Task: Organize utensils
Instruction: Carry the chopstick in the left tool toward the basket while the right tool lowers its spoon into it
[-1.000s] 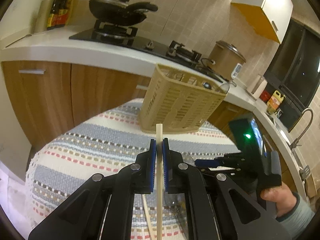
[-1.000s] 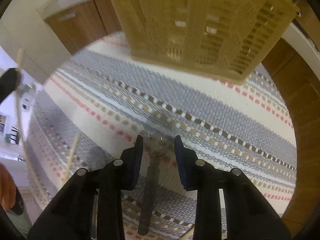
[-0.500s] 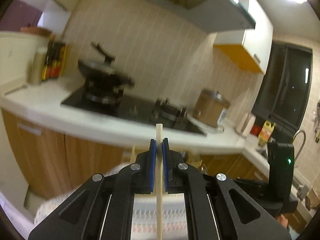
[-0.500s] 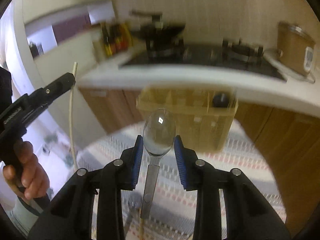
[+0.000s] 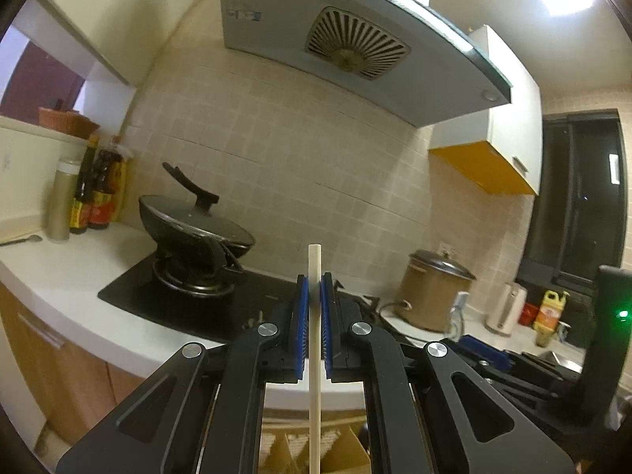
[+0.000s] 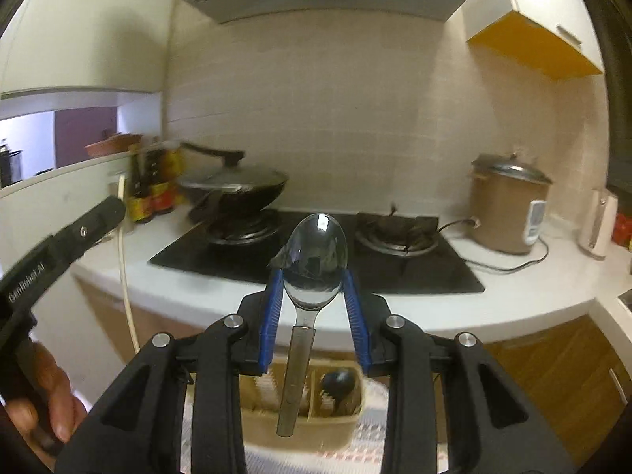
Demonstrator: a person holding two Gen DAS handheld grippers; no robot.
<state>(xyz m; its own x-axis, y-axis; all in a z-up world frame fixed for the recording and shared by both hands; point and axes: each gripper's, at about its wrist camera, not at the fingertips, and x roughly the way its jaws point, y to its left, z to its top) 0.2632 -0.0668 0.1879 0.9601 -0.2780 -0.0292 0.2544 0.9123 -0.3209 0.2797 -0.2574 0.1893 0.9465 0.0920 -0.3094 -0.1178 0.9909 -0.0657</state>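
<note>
My left gripper (image 5: 315, 300) is shut on a pale wooden chopstick (image 5: 314, 355), held upright with its tip above the pads. My right gripper (image 6: 314, 288) is shut on a metal spoon (image 6: 312, 264), bowl up and handle hanging down. Both are raised above the beige slotted utensil basket (image 6: 304, 414), which sits low in the right wrist view and holds a dark utensil. The basket's compartments (image 5: 343, 450) show under the left gripper. The left gripper (image 6: 59, 245) and its chopstick (image 6: 124, 272) show at the left of the right wrist view.
Behind is a white counter (image 6: 513, 288) with a black gas hob (image 6: 395, 260), a lidded wok (image 5: 197, 229), sauce bottles (image 5: 94, 197) and a brown rice cooker (image 6: 505, 213). A range hood (image 5: 355, 39) hangs above. A striped cloth (image 6: 367, 446) lies under the basket.
Both grippers have lifted and tilted up from the striped cloth. The right gripper has taken the spoon off the cloth. The left still holds the chopstick.
</note>
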